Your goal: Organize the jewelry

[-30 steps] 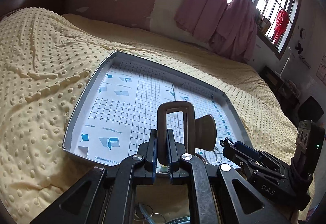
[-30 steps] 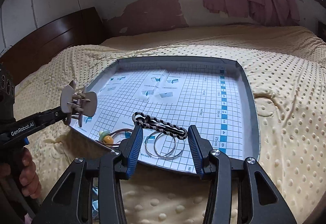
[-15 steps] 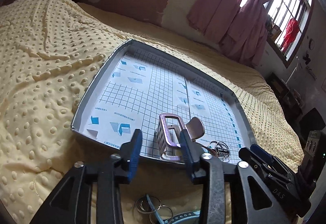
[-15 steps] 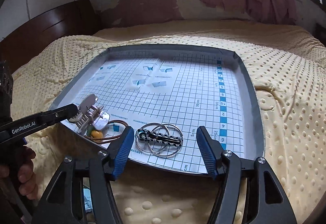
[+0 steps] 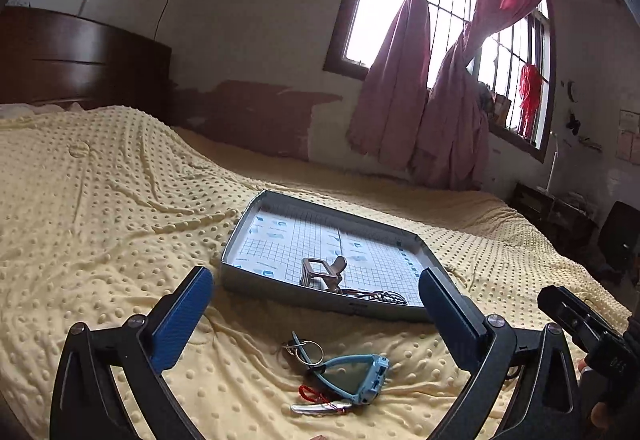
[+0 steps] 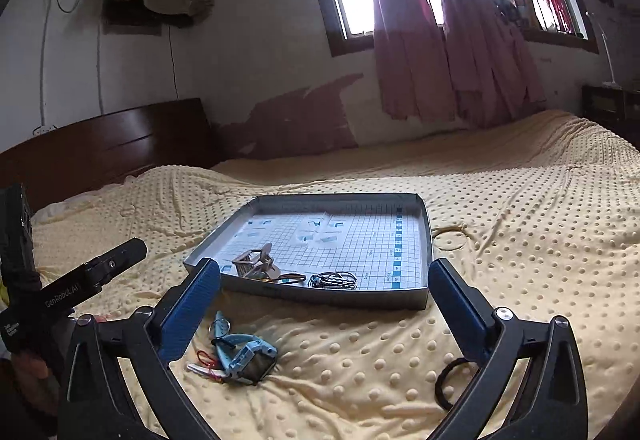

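A grey tray (image 5: pixel 280 290) (image 6: pixel 340 296) with a grid sheet lies on the yellow bed. In it a brown hair claw clip (image 5: pixel 322 272) (image 6: pixel 256 264) stands near the front edge, with a cord bracelet (image 6: pixel 290 279) and metal rings with a black-and-white band (image 6: pixel 332 279) beside it. On the blanket in front lie a blue watch (image 5: pixel 360 376) (image 6: pixel 244 354), a key ring (image 5: pixel 304 350), a red string (image 5: pixel 310 394) and a silver clip (image 5: pixel 320 407). My left gripper (image 5: pixel 316 316) and right gripper (image 6: pixel 326 310) are both wide open and empty, held back from the tray.
A black hair tie (image 6: pixel 456 380) lies on the blanket by my right finger. A thin ring (image 6: pixel 450 238) lies right of the tray. A dark headboard (image 6: pixel 104 140) and curtained windows (image 5: pixel 424 60) stand behind the bed.
My left gripper let go of the hair claw clip, which now stands in the tray. Both grippers opened wider and pulled back and up from the tray.
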Demonstrator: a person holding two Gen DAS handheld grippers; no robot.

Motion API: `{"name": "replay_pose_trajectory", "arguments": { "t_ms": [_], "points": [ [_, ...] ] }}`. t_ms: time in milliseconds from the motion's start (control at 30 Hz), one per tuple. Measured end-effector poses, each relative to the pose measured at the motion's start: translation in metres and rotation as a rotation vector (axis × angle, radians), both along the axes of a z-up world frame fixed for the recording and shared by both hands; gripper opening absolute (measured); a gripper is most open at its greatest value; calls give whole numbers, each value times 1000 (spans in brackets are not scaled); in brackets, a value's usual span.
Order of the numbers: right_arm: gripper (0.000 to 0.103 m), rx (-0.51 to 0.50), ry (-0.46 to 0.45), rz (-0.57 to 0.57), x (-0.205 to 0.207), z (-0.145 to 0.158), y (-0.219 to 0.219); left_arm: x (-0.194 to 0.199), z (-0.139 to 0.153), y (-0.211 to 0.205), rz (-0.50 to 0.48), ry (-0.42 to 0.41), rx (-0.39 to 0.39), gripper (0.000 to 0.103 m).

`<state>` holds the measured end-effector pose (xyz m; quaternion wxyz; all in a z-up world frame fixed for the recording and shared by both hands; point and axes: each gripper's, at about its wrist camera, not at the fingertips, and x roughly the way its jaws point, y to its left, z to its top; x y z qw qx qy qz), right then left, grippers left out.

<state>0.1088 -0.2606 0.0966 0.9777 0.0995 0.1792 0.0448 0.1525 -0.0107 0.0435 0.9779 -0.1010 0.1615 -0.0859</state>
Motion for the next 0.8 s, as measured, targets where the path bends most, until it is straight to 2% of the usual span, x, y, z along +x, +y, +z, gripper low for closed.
{"name": "replay_pose_trajectory", "arguments": {
  "t_ms": [133, 467, 800],
  "points": [
    [102, -15, -46, -30, -40, 5, 0, -40, 1, 1, 14, -56, 24, 103],
    [102, -75, -72, -72, -108, -7, 14, -112, -20, 0, 31, -85, 98, 103],
    [102, -38, -23, -100, -138, -33, 14, -139, -37, 2, 25, -67, 143, 103]
  ]
}}
